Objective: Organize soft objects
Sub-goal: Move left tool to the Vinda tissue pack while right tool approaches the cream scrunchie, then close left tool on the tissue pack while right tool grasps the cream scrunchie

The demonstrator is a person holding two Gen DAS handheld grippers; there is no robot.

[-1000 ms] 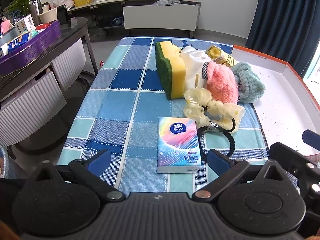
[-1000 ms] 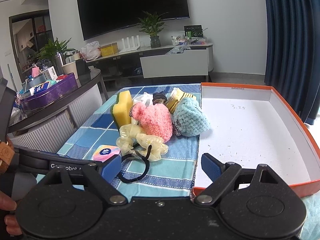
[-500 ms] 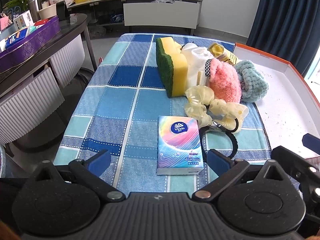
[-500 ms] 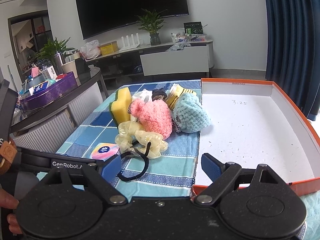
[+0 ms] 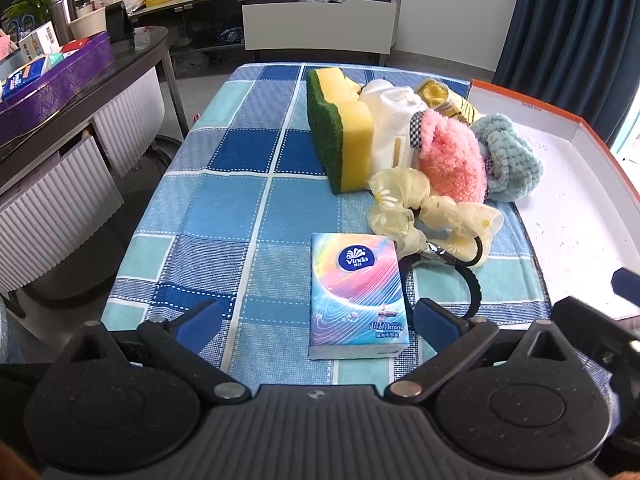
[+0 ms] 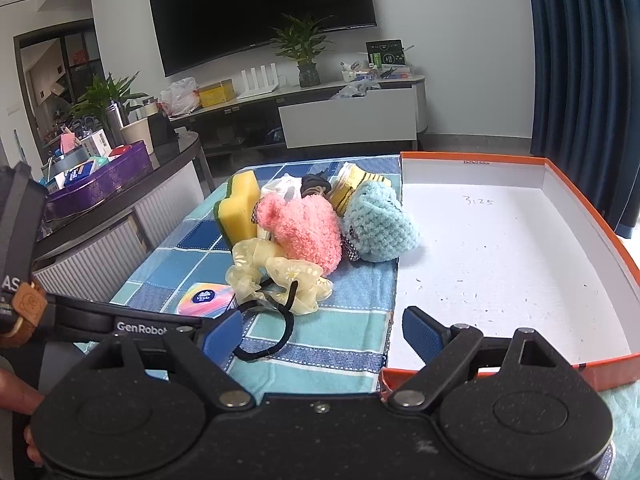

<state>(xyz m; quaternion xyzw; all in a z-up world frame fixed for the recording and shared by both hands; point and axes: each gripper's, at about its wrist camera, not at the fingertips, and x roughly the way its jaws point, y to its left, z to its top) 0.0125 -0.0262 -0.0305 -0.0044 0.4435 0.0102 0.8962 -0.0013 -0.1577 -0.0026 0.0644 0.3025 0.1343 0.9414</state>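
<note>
Tissue pack (image 5: 357,297) lies flat on the checked cloth (image 5: 240,208), nearest the left gripper (image 5: 316,322), whose jaws are spread wide with the pack's near end between them, nothing held. Risk there: the pack is slick film; a shallow pinch could squirt it forward or drag the cloth with it.

Just right of the pack, a black hair band (image 5: 460,276) loops under a yellow scrunchie (image 5: 424,212); the two look tangled. Lifting one would likely haul the other along, or snag it on a finger.

Behind them, sponge (image 5: 340,128), white cloth item (image 5: 394,128), pink fluffy piece (image 5: 452,156) and blue knitted piece (image 5: 508,160) sit packed together, touching. Pulling one out may topple its neighbours; the sponge stands on edge and looks ready to fall.

Right gripper (image 6: 322,330), also spread and empty, hovers over the near left corner of the orange-rimmed box (image 6: 592,236). The box holds none of the items. Its low wall could catch a finger, or catch a soft thing carried across too low.
</note>
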